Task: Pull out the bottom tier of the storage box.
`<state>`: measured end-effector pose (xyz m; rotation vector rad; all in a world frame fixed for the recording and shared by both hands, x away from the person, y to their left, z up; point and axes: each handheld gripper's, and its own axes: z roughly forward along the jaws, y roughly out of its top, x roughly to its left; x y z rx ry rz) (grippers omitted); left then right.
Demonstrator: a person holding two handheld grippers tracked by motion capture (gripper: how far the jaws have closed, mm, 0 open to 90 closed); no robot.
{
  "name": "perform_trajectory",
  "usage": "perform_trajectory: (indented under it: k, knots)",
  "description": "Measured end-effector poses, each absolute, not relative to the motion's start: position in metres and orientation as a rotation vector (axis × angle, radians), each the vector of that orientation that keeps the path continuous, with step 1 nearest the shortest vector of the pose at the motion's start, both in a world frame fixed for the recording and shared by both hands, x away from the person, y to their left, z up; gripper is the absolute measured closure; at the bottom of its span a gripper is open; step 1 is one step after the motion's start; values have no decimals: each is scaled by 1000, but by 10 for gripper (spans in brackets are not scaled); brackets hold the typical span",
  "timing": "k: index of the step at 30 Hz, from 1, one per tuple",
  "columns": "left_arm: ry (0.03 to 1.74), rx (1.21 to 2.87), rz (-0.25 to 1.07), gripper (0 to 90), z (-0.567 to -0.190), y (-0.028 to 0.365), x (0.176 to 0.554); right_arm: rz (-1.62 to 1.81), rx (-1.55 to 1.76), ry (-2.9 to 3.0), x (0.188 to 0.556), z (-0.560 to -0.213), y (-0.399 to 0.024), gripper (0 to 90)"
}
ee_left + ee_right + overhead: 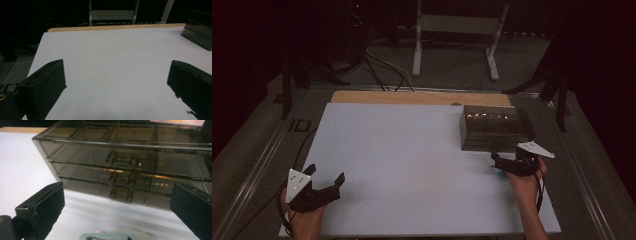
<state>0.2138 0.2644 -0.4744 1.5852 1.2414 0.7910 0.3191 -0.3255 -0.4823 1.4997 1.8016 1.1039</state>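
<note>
A smoky see-through drawer box [494, 127] stands at the back right of the white board [402, 160]. In the right gripper view its three drawers are stacked, each with a bar handle, top [122, 161], middle [121, 180], bottom [121, 195], and all look pushed in. My right gripper [499, 162] hovers just in front of the box, open, jaws wide apart and nothing between them [118, 203]. A small pale teal object [107, 236] lies on the board under it. My left gripper [327, 172] rests open near the front left corner of the board.
A wooden strip [412, 97] runs along the board's far edge. Beyond it are white table legs [417, 45] and cables [377, 65] on the floor. The drawer box's corner [198, 32] shows at the top right of the left gripper view.
</note>
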Motion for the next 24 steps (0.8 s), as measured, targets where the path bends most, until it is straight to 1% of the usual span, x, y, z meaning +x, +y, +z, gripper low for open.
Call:
perform_trajectory:
  k: [15,24]
  knots:
    - [1241,1580,792,33,-474,265,214,1072,1579,1813,341,-494,-329,0]
    - [1241,1579,793,33,-474,265,214,1056,1611,1830,349,-500,-326,0]
